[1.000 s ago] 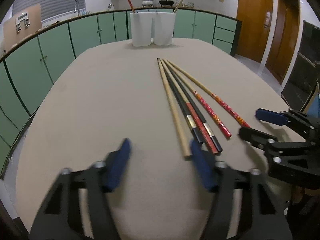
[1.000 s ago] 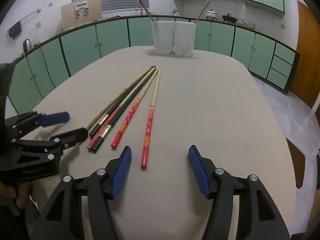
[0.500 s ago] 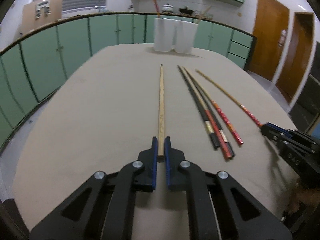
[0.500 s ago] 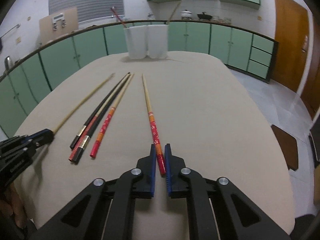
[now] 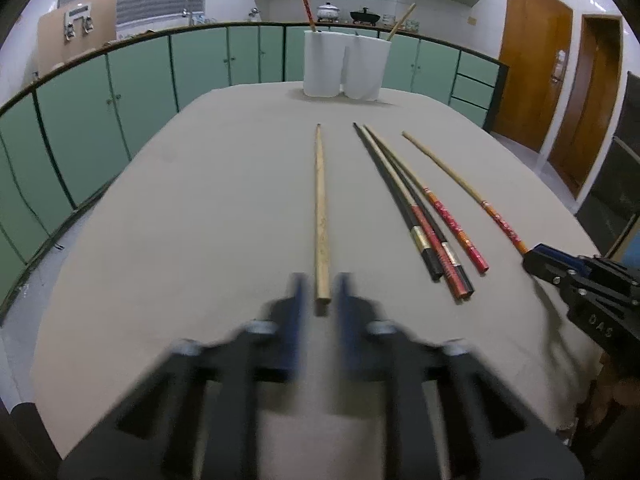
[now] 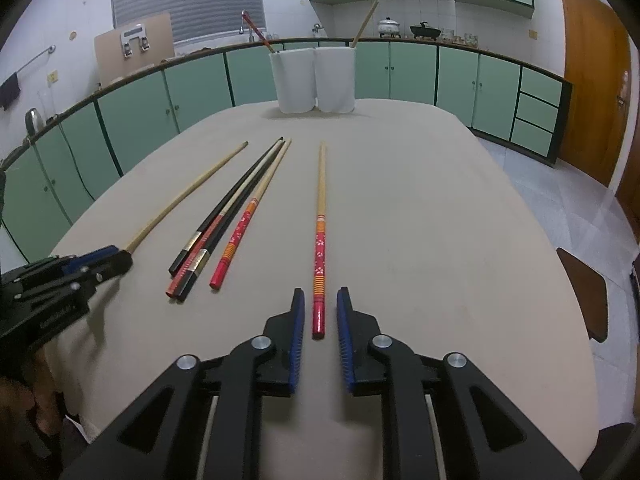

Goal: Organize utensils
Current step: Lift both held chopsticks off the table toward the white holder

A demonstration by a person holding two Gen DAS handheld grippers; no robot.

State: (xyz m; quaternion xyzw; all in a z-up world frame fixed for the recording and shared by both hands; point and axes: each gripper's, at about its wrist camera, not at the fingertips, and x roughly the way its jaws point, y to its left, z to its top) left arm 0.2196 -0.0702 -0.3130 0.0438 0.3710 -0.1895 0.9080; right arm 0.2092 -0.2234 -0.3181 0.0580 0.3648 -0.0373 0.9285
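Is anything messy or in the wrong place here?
Yes: several chopsticks lie loose on the table instead of standing in the two white holders at the far end, which show only one each.

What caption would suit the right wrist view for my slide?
Right claw opening around a red-ended chopstick, not touching it, on the beige table; four more chopsticks lie to its left.

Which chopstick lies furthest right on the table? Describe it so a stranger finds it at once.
On the beige table, short of the two white holders at its far end, several chopsticks lie pointing away. Take the red-handled chopstick lying alone at the right: pale shaft, orange bands, small white flowers. Its lookalike lies against the black pair; this one touches nothing.
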